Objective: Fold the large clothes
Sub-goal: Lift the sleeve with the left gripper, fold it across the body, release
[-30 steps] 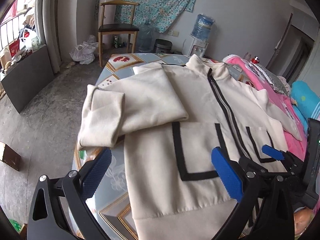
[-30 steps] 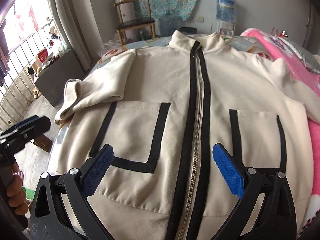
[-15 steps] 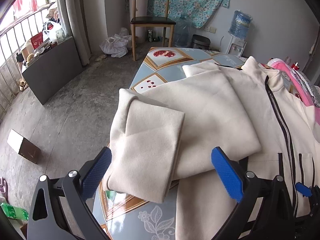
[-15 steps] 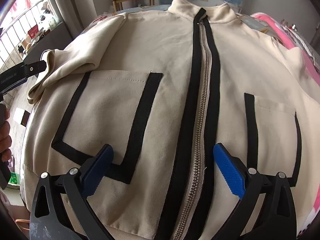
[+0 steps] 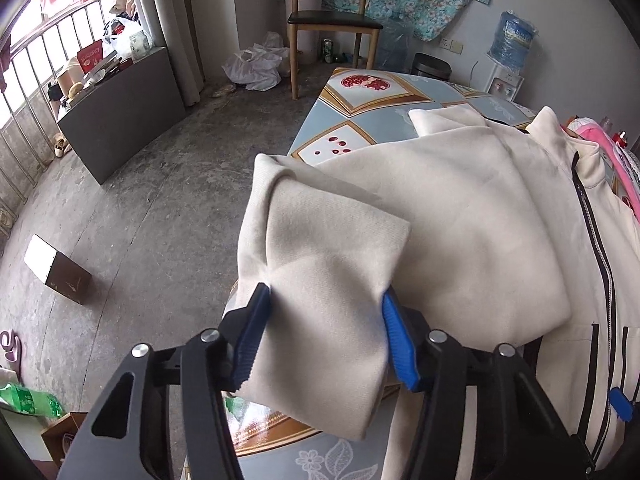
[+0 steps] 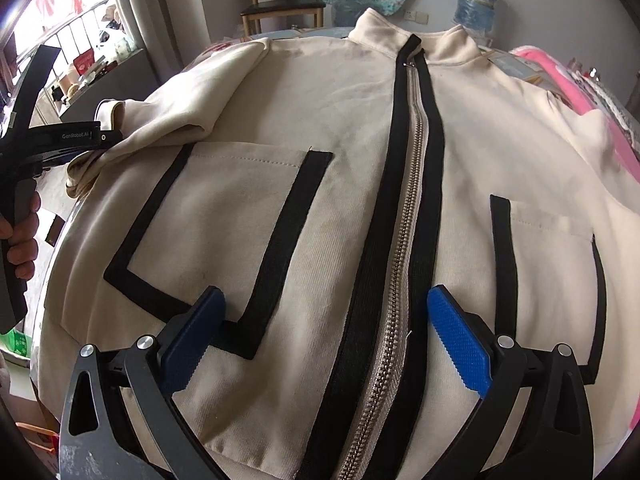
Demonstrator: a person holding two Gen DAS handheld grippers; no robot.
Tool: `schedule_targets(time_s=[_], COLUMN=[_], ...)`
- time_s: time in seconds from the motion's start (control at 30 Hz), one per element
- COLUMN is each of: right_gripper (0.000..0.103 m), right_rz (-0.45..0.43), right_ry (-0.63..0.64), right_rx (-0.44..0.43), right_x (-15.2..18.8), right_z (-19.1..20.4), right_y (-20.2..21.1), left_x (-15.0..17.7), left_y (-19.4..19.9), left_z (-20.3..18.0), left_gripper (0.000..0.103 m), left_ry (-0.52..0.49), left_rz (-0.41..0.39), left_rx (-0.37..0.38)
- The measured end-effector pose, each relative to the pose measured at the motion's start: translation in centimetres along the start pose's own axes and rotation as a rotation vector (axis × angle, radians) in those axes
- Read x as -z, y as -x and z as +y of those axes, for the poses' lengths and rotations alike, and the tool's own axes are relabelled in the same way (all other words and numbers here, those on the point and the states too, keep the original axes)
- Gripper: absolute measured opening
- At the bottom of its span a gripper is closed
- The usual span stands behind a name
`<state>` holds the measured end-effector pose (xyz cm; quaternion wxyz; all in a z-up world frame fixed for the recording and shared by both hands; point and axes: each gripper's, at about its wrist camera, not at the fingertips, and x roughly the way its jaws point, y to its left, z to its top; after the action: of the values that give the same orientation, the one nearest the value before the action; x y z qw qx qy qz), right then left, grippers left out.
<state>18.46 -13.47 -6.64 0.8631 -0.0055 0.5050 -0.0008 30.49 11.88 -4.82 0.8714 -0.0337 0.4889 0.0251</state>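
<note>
Cuff end of sleeve [image 5: 324,320] caught between blue pads of left gripper [image 5: 326,338], jaws closing, both pads pressing into the cloth and puckering it at either side. Folded back on itself, hanging past the near table edge [image 5: 280,436]. Cream jacket [image 6: 320,160] spread front-up across the table, zipper [image 6: 404,220] closed to the collar, black-trimmed pockets on either side of it. Right gripper [image 6: 324,330] released, jaws wide apart, hovering low over the hem area, left pad above the pocket trim, right pad just right of the zipper; contact with the cloth cannot be told. Hand [image 6: 18,232] on the left gripper's handle at the left border of the right wrist view.

Bare patterned tabletop beyond the sleeve up to the far corner. Open concrete floor [image 5: 152,200] left of the table. On it a small brown box [image 5: 56,270], closed, contents unseen; farther off, white plastic bags [image 5: 256,66], contents not discernible. Wooden chair [image 5: 330,20] behind them, small dark bin [image 5: 432,66] and water dispenser with blue bottle [image 5: 514,42] by the far wall. Pink bedding [image 6: 560,80] tight against the table's right side.
</note>
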Motion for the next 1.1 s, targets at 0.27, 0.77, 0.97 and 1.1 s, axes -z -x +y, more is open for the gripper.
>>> schedule_targets(time_s=[0.27,0.77,0.97,1.1], right_gripper=[0.097,0.097,0.097,0.097], right_rz=[0.028,0.012,-0.058,-0.063], right_ry=[-0.012,-0.039,-0.084,-0.131], right_rx=[0.006,-0.064,-0.077,-0.105], right_x=[-0.7,-1.7,-2.1,-1.9], right_z=[-0.2,-1.4,-3.2,-5.1], right_y=[-0.4,1.2,3.4,3.9], left_x=[-0.3,-3.2,-2.2,0.5], left_y=[-0.3,8.2,11.5,9.3], left_z=[0.9,-0.8,-8.9,-13.4], left_gripper=[0.033,0.013,0.013,0.019], left_ry=[0.006,-0.045,-0.167,-0.194], left_rz=[0.008,-0.100,-0.070,0.044], left_rx=[-0.005,0.121,0.377,0.492])
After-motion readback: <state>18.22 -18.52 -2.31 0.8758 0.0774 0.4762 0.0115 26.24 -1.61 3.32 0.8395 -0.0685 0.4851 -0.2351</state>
